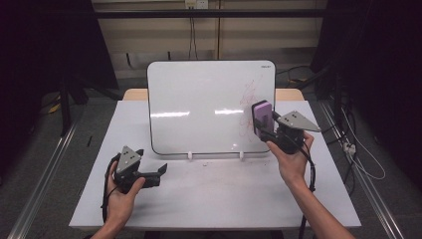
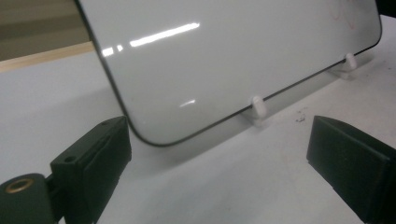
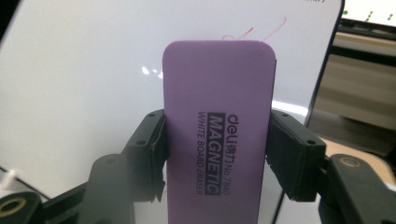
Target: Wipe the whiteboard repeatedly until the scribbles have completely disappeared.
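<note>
A white whiteboard (image 1: 209,107) stands tilted back on two small white feet (image 1: 189,155) at the middle of the table. Red scribbles (image 1: 250,97) mark its right side. My right gripper (image 1: 265,128) is shut on a purple magnetic whiteboard eraser (image 1: 262,115), held upright just in front of those scribbles. In the right gripper view the eraser (image 3: 217,135) sits squeezed between both pads (image 3: 152,154), with red marks (image 3: 252,32) above it. My left gripper (image 1: 160,171) hovers low over the table left of the board's lower corner, open and holding nothing (image 2: 219,163).
The white table (image 1: 219,194) has bare room in front of the board and on both sides. The board's foot (image 2: 258,106) and small specks (image 2: 299,116) lie ahead of the left jaws. Cables and metal rails (image 1: 45,164) run along the floor beside the table.
</note>
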Available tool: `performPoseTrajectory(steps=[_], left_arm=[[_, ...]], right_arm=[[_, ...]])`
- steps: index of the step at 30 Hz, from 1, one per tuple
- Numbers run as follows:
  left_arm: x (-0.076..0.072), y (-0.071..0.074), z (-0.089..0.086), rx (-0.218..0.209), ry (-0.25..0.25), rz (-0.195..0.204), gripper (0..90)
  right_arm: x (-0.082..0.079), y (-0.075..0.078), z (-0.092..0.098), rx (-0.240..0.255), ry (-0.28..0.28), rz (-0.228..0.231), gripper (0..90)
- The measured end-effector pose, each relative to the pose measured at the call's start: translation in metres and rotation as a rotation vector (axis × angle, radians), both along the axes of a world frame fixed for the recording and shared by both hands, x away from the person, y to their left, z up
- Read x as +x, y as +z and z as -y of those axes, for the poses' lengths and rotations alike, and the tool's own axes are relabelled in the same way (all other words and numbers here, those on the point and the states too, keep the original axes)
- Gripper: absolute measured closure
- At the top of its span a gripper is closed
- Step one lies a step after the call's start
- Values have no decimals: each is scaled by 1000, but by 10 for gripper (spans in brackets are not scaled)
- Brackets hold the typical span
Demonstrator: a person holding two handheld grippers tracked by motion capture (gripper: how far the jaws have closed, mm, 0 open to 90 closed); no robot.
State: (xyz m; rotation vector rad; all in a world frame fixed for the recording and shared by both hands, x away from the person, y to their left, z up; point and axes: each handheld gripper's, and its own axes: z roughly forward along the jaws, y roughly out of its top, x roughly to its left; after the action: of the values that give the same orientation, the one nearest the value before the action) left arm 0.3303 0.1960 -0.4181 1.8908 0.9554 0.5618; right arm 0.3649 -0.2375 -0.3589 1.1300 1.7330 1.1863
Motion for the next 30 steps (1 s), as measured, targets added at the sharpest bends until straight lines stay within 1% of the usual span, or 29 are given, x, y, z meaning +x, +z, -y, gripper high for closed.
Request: performPoseTrajectory(steps=[1,4,5,8,9,11,13,16,18,19,21,25,27,30], left_arm=[[-2,-3,-2,-1,5,2,63],[-5,-7,-7,-18,-10,-7,63],[-6,-8,-8,-25,-4,-5,63],[-6,-8,-10,-59,5,-10,63],[-5,-9,-10,-61,7,-13,63],[-5,-10,-10,-46,9,-10,63],[-5,-11,-9,-47,7,-16,63],[-5,-11,-9,-47,9,-14,63],[-4,-12,-10,-45,14,-18,63],[-4,-13,-10,-46,14,-21,63],[-3,-13,-10,-46,17,-25,63],[-3,-13,-11,-43,20,-21,63],[-2,-13,-11,-34,21,-17,63],[-1,-13,-13,-41,30,-16,63]], right_arm=[[2,1,-1,-21,-1,-8,416],[7,5,-5,-108,-4,-13,416],[9,7,-7,-138,-6,-10,417],[13,10,-12,-203,-5,-10,417],[15,11,-13,-224,-8,-13,417],[20,14,-17,-289,-11,-18,417],[25,15,-20,-346,-19,-18,417],[34,17,-23,-402,-33,-16,417],[39,17,-24,-429,-42,-16,417],[42,17,-25,-439,-44,-22,417],[48,17,-27,-467,-53,-18,417],[55,18,-28,-501,-70,-5,416],[59,17,-30,-516,-74,-8,417],[63,11,-37,-567,-78,-5,417]])
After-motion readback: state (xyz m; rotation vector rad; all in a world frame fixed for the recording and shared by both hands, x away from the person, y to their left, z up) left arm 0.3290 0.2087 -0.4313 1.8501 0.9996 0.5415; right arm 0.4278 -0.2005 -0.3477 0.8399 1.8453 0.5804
